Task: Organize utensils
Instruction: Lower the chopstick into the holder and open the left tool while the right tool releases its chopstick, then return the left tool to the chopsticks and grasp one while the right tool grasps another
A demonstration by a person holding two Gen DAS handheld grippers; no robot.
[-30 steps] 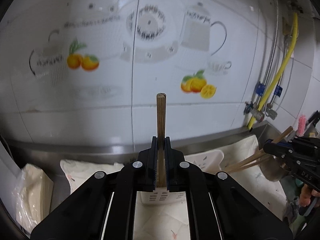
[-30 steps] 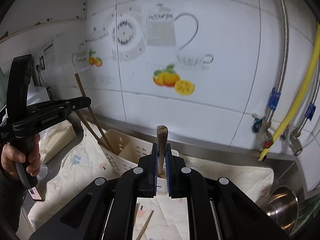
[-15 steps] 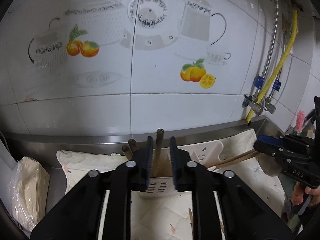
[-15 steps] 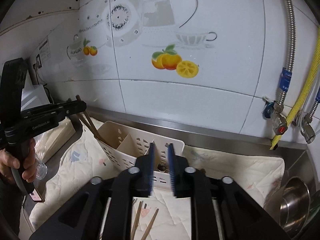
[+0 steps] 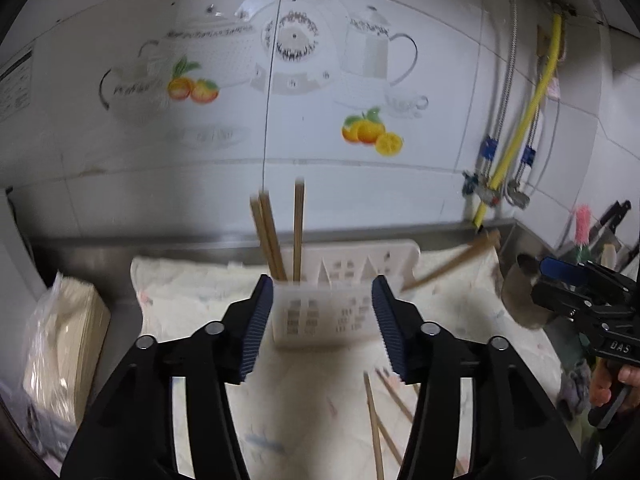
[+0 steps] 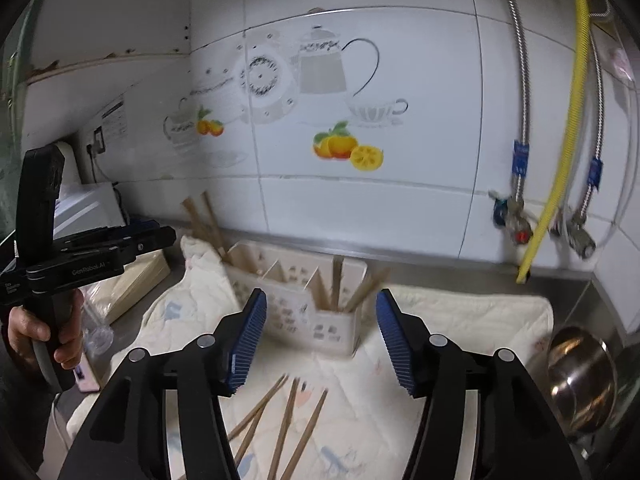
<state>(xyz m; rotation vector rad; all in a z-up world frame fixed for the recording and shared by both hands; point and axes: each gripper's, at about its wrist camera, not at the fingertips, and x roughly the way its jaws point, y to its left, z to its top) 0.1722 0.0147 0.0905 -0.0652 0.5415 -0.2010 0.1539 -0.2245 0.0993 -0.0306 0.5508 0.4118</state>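
Now, left wrist view: the left claw (image 5: 322,324) is sitting wide apart, released, gripping nothing.
Holder, left view: the white utensil holder (image 5: 340,300) is standing on the pale cloth (image 5: 192,296) over the counter, just beyond the claw's fingertips.
Chopsticks in holder, left view: three brown chopsticks (image 5: 276,232) are standing in the holder's left compartment, two leaning left, one near upright.
Far end, left view: one more chopstick (image 5: 452,264) is leaning out steeply from the holder's right end.
Loose sticks, left view: several loose chopsticks (image 5: 380,412) are lying on the cloth near the right finger.
Other hand, left view: the right claw (image 5: 576,284) is showing at the right edge; I cannot tell its state from here.
Right wrist view: the right claw (image 6: 320,336) is spread wide, released, carrying nothing.
Holder, right view: the utensil holder (image 6: 296,300) is sitting just past the blue pads, chopsticks (image 6: 340,284) standing in its right compartment, others (image 6: 204,220) leaning out at its left end.
Loose sticks, right view: loose chopsticks (image 6: 288,420) are lying on the cloth between the fingers.
Neighbours, right view: a steel bowl (image 6: 584,380) is resting at the right; the left claw (image 6: 156,240) is being held at the left.
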